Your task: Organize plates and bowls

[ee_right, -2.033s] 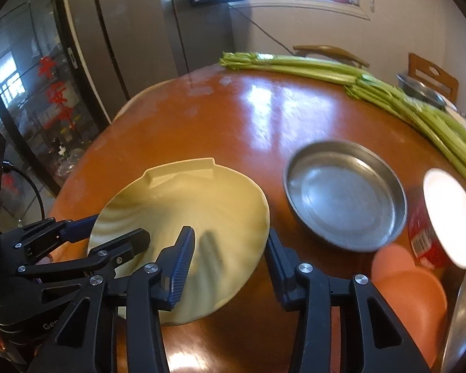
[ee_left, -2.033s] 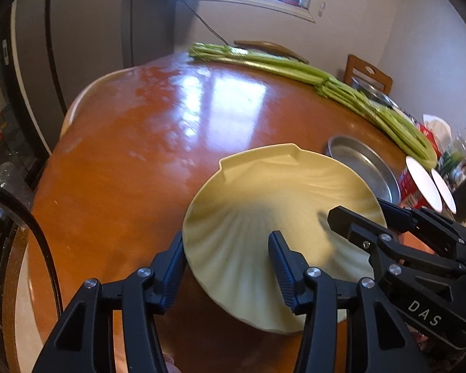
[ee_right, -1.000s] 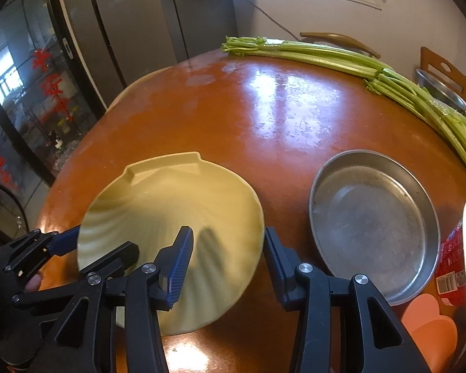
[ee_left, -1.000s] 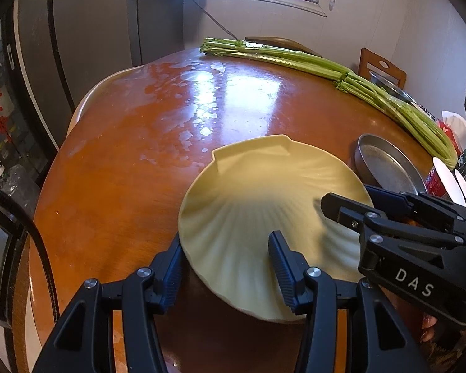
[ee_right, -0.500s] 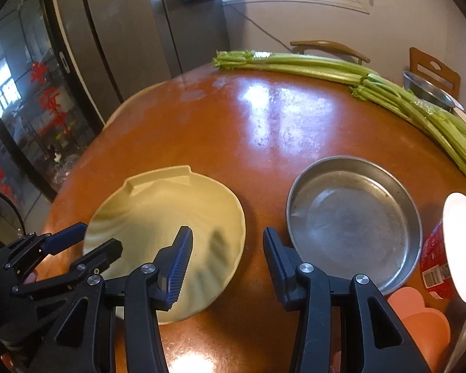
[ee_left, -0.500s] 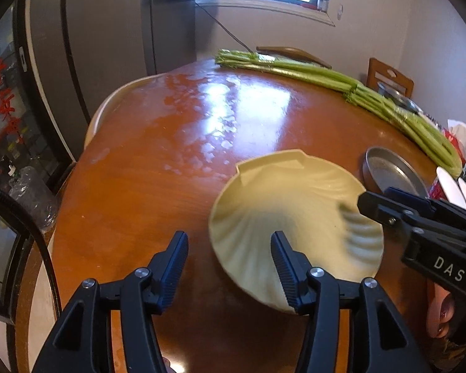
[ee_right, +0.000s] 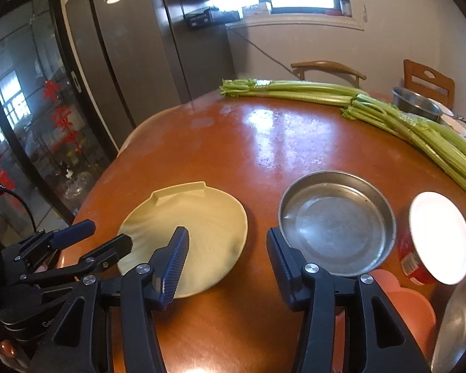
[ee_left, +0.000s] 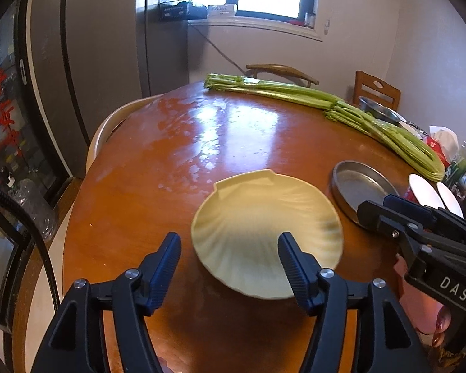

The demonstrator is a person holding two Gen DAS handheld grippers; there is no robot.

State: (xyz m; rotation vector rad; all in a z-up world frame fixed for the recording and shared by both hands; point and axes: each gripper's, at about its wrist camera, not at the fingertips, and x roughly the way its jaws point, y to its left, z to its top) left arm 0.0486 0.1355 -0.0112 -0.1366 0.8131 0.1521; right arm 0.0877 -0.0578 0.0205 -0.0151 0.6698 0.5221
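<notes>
A pale yellow shell-shaped plate (ee_left: 264, 223) lies flat on the brown table (ee_left: 177, 155); it also shows in the right wrist view (ee_right: 202, 230). A round metal plate (ee_right: 335, 220) lies just right of it, also seen in the left wrist view (ee_left: 360, 186). My left gripper (ee_left: 230, 258) is open and empty, above the yellow plate's near edge. My right gripper (ee_right: 228, 248) is open and empty, above the gap between the two plates. The right gripper shows at the right of the left wrist view (ee_left: 385, 214).
Long bundles of celery (ee_right: 357, 105) lie across the table's far side. A metal bowl (ee_right: 416, 101) sits far right. A red cup with a white lid (ee_right: 431, 239) and an orange bowl (ee_right: 410, 307) stand at the right. Chairs stand behind the table.
Both grippers have pulled back and up from the yellow plate, which now lies flat on the table instead of being held tilted between them.
</notes>
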